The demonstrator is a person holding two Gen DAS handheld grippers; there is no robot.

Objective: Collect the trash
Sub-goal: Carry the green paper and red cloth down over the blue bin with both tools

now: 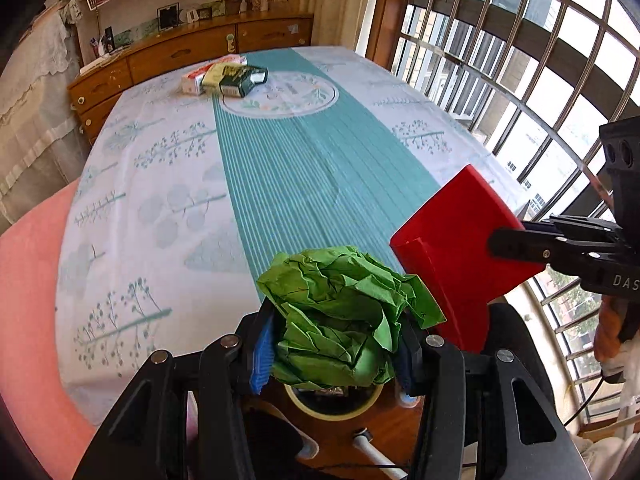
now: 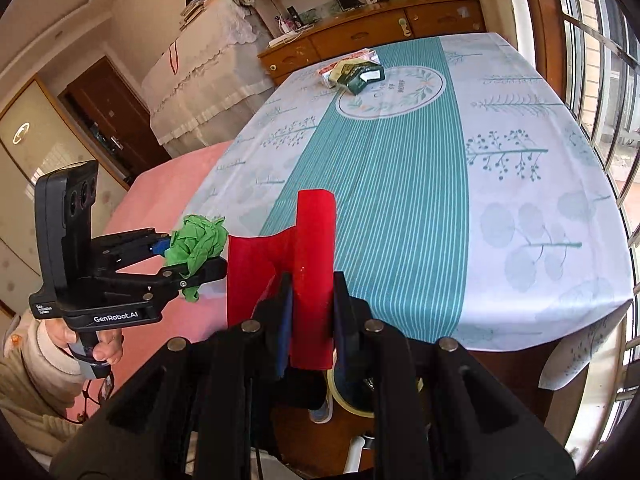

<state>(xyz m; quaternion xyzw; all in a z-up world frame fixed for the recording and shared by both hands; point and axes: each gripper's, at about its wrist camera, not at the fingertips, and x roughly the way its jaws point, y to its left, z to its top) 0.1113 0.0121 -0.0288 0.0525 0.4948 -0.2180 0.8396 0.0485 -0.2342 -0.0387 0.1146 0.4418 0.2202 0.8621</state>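
- Holding trash in both tools: left gripper (image 1: 336, 344) clamped on a crumpled green paper ball (image 1: 340, 312), right gripper (image 2: 310, 312) pinching a red paper (image 2: 296, 264).
- Both hang past the table's (image 2: 520, 200) near edge.
- Remaining: boxes (image 1: 228, 76) at the far edge, apparently uncollected.

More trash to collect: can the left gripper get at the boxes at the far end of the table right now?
Probably not yet. The left gripper has its jaws full of crumpled green paper. The cloth between it and the boxes lies bare, so only that load hinders.

Both views are brightly lit by daylight from the window (image 1: 520, 92); edges are bent and darkened by fisheye distortion.
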